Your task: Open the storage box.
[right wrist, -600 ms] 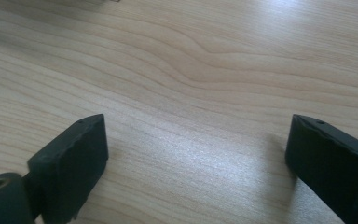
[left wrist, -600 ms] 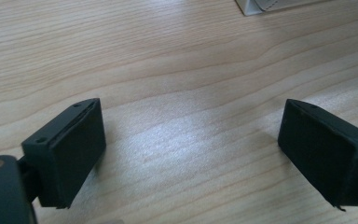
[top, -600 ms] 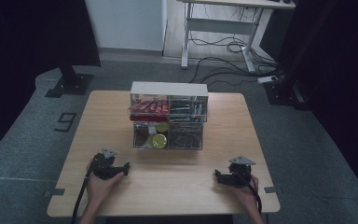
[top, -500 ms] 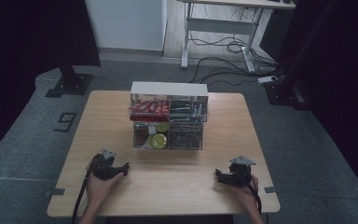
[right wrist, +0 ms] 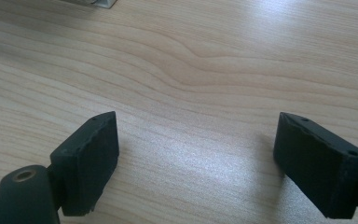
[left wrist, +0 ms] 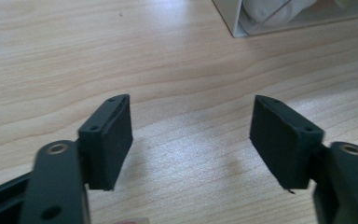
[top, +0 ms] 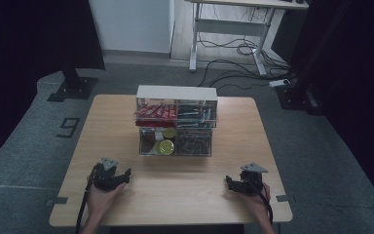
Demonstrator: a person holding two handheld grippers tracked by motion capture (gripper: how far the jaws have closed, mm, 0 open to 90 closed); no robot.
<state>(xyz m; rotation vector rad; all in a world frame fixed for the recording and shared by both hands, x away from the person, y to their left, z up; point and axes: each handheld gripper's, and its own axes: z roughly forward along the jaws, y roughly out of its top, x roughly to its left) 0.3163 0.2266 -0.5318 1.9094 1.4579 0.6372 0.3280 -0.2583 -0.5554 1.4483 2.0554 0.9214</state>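
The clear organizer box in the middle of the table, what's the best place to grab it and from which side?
Probably the two short end walls of the clear organizer box, one gripper per end. It is wide and stepped in two tiers, too broad for one pair of jaws. The left gripper and right gripper, both open, already flank it on the table.

No visible change: both grippers, organizer box sit as before.

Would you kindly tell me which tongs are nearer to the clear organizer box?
Left. The left tongs sit just off the clear organizer box's near left corner; the right tongs lie farther off, beyond its near right corner.
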